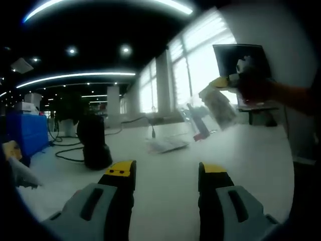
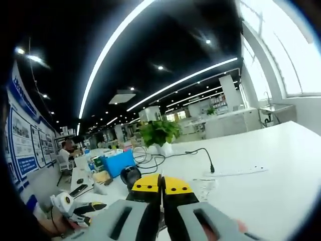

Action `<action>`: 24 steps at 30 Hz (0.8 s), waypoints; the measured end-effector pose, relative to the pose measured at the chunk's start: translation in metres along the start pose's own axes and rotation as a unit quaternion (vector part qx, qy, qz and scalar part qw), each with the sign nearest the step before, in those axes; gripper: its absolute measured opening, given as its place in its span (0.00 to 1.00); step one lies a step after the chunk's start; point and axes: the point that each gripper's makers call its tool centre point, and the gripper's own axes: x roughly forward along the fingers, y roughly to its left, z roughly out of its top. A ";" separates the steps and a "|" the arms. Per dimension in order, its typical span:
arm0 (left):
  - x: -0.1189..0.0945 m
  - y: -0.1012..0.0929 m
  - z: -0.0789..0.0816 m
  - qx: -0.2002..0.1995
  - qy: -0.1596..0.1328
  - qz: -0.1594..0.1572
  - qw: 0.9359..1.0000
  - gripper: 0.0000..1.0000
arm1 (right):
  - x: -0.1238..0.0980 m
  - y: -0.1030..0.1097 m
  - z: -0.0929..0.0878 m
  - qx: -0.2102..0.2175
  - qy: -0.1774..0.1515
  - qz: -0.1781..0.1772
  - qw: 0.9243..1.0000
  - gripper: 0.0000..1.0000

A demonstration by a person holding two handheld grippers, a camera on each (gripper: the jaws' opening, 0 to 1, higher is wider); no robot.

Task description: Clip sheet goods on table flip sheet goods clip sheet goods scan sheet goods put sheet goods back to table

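White table (image 1: 251, 150), blue bin (image 2: 116, 163), contents unclear.

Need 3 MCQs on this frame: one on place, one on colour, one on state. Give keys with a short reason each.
1. Where does the black rounded device stand?
A. on the white table
B. on the floor
C. gripped in tongs

2. What colour are the jaw tips of the left tongs?
A. red
B. yellow
C. green

3. What state are the right tongs in?
A. wide open
B. shut on the clear crinkled packet
C. lying flat on the table

Answers:
1 A: its base sits on the tabletop, ahead of the left tongs.
2 B: both tips show yellow over grey bodies.
3 B: the jaws meet in the right gripper view, and in the left gripper view the packet hangs from them above the table.
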 end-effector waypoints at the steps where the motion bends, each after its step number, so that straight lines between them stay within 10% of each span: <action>1: 0.000 0.000 0.000 0.000 0.000 0.000 1.000 0.42 | 0.003 0.001 0.001 0.002 -0.004 0.000 1.000 0.00; 24: 0.000 0.003 -0.001 -0.003 0.004 0.005 1.000 0.44 | 0.068 0.022 0.025 0.008 -0.041 -0.005 0.999 0.00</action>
